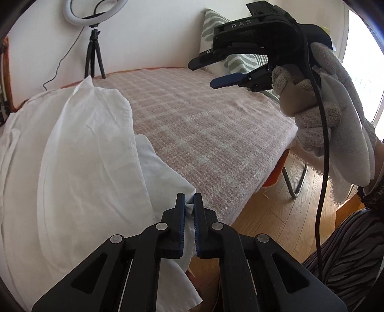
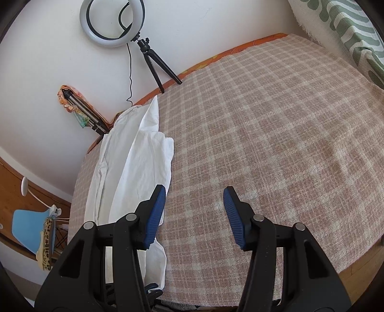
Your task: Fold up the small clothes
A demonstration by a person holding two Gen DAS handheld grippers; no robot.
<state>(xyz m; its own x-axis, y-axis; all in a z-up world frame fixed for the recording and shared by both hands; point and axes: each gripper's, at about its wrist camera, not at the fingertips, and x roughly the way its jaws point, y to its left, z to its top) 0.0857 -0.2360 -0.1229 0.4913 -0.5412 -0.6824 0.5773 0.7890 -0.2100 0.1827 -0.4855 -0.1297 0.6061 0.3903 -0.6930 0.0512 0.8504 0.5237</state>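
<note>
- The left hand-held gripper [image 1: 189,211] is clenched on a corner of the white garment [image 1: 79,153] — a bit of cloth shows between its blue pads [image 1: 197,228].
- The garment spreads away to the left of that gripper, rumpled, lying on the bed [image 1: 204,124] with its pink checked blanket [image 2: 264,132]; its near edge hangs over the bed's edge.
- The right hand-held gripper [image 2: 194,211] is released, jaws wide apart, held above the blanket just right of the garment's edge.
- In the left wrist view it hovers up and to the right, held by a gloved right hand [image 1: 336,108], well apart from the cloth.
- Farther off — a ring light [image 2: 112,21] on a small tripod [image 2: 156,64] by the wall, and a green-patterned cushion [image 2: 348,31] to the right.
</note>
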